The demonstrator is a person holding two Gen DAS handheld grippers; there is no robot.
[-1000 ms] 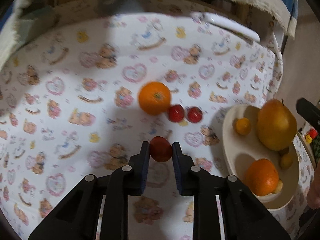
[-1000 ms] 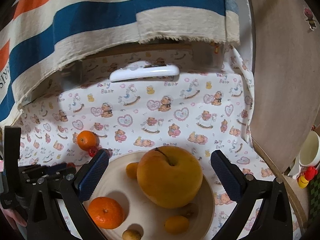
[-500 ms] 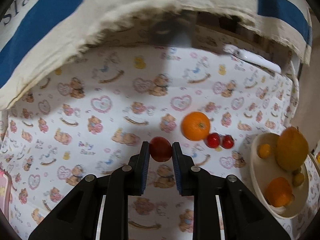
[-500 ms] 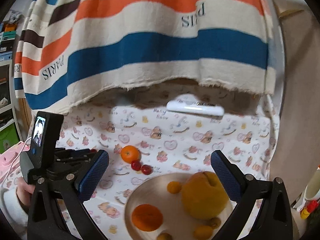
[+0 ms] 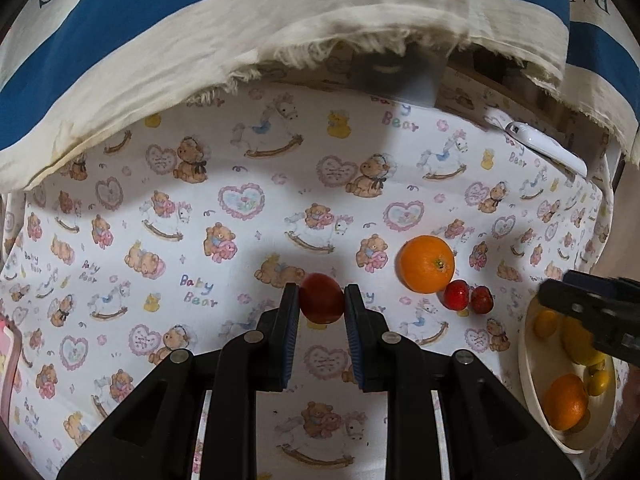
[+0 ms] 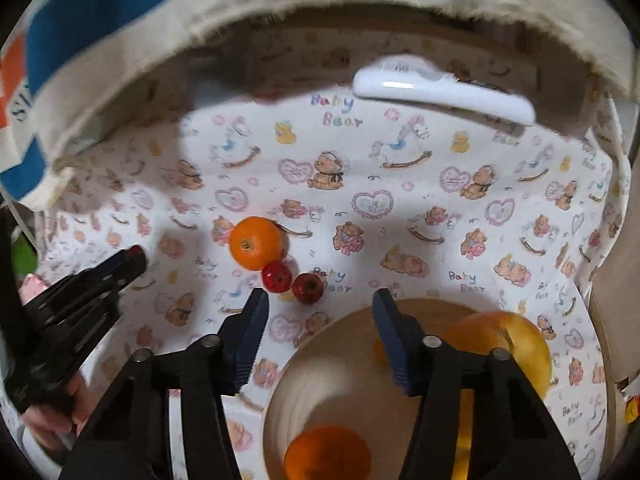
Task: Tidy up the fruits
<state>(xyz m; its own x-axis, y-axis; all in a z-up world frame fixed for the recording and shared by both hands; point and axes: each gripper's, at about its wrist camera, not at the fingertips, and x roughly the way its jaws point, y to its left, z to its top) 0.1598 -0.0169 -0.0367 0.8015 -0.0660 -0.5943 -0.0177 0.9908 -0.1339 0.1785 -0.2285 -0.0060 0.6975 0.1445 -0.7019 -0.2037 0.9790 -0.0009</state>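
Observation:
My left gripper (image 5: 321, 300) is shut on a small red fruit (image 5: 321, 298) and holds it above the patterned cloth; it shows at the left of the right wrist view (image 6: 134, 258). An orange (image 5: 427, 264) and two small red fruits (image 5: 468, 297) lie on the cloth to its right; they also show in the right wrist view (image 6: 256, 249). A cream bowl (image 6: 336, 364) holds an orange (image 6: 327, 454), a large yellow pear (image 6: 520, 344) and small yellow fruits. My right gripper (image 6: 320, 304) is open and empty, over the bowl's near rim, just short of the two red fruits (image 6: 294, 282).
A striped blue, orange and cream cloth (image 5: 240, 20) hangs over the far side of the table. A white flat device (image 6: 440, 90) lies at the back. A pink object (image 5: 8, 356) sits at the left edge. A wooden panel stands at the right.
My left gripper has drawn back and left with the red fruit. My right gripper has narrowed its opening and moved forward and down toward the two red fruits.

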